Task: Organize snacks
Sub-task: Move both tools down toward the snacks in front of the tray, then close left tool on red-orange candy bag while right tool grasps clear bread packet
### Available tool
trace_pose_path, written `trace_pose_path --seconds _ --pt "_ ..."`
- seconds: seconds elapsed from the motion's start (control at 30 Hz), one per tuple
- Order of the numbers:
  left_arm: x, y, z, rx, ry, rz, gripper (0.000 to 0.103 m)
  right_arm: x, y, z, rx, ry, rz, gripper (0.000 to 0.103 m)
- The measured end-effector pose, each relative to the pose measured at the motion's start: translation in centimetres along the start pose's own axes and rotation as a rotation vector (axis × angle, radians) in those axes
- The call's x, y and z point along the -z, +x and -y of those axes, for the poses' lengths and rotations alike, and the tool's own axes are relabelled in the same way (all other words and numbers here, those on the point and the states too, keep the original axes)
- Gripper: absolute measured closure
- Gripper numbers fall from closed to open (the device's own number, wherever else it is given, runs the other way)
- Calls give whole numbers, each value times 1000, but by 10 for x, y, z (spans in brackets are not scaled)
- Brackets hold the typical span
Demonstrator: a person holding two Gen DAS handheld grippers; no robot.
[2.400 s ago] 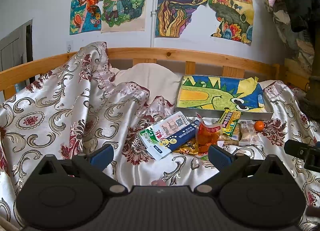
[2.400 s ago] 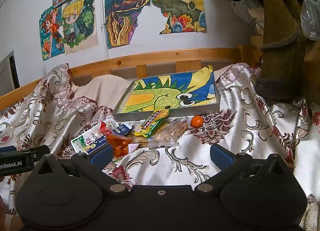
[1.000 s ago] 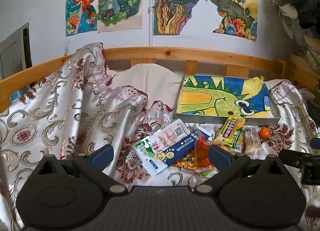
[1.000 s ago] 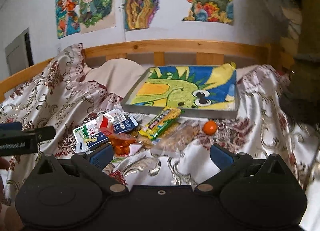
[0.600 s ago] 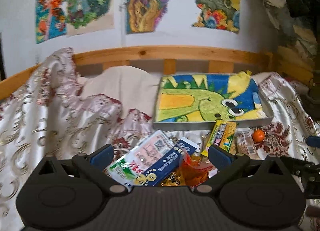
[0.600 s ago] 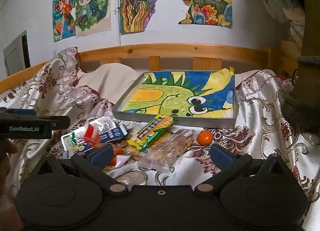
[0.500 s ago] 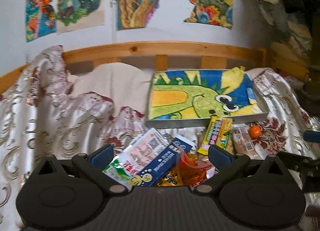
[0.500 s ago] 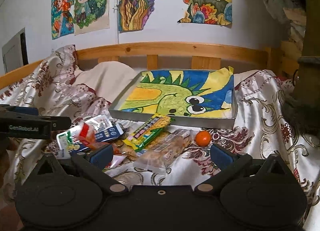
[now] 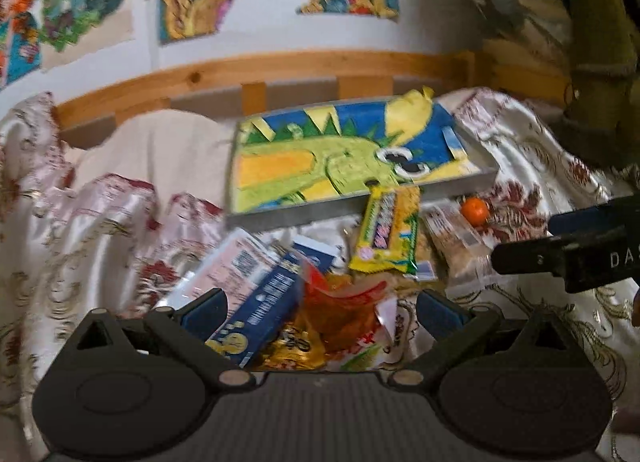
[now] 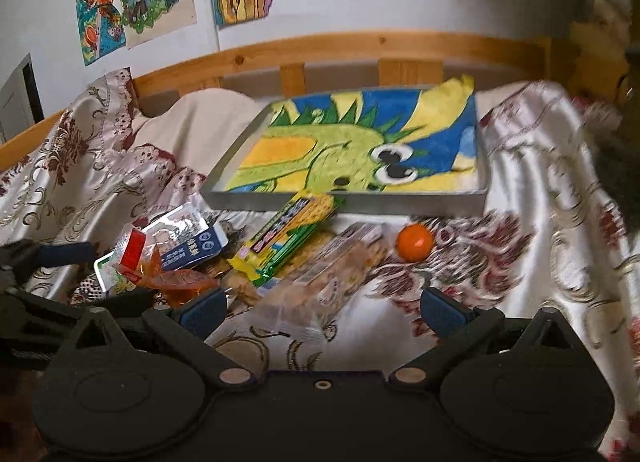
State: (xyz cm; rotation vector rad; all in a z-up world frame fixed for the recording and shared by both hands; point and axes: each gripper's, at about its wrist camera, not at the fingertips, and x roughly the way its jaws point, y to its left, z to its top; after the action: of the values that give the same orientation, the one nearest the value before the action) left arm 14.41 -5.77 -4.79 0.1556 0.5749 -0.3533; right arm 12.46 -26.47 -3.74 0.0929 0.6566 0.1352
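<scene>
Snack packets (image 10: 280,246) heaped before tray (image 10: 400,203)

Both hand-held grippers (image 9: 322,308) (image 10: 324,308) gape wide, empty.

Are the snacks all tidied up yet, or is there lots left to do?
Nothing looks put away yet. The tray with the dinosaur picture holds no snacks. Both grippers are open and empty; the left gripper is over the orange packet. The yellow bar, cracker pack and orange ball remain on the blanket.
</scene>
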Motion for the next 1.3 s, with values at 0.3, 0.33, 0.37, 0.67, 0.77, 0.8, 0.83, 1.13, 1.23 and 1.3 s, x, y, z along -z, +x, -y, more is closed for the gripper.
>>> trace_pose_path --seconds 0.3,0.33,0.37,0.67,0.77,0.8,0.83,1.13,1.23,1.3 --pt "6 35 -10 56 -82 -121 1 -9 39 0 -53 39 -36 1" --pt "6 37 -12 57 -90 -123 1 -10 43 0 -56 42 -39 1" --pt "6 38 -14 58 -96 -123 1 -11 47 -1 -56 43 -43 2" --pt "6 39 -4 92 -70 -73 13 -10 66 -5 -51 25 -75 22" --pt "6 42 -2 101 -71 -89 20 -10 68 -6 -23 6 -87 33" --pt "7 43 -3 101 -78 -91 23 -9 68 -6 -17 4 -87 34" --pt "7 43 -5 99 -91 -91 28 -9 68 -5 -20 10 -89 35" --pt "10 44 -14 110 -151 -100 55 -13 59 -4 0 9 -122 47" --pt "9 39 -13 116 -150 -94 57 -15 48 -4 16 1 -162 51" --pt "9 36 -12 121 -153 -90 58 -15 38 -4 31 -15 -181 54"
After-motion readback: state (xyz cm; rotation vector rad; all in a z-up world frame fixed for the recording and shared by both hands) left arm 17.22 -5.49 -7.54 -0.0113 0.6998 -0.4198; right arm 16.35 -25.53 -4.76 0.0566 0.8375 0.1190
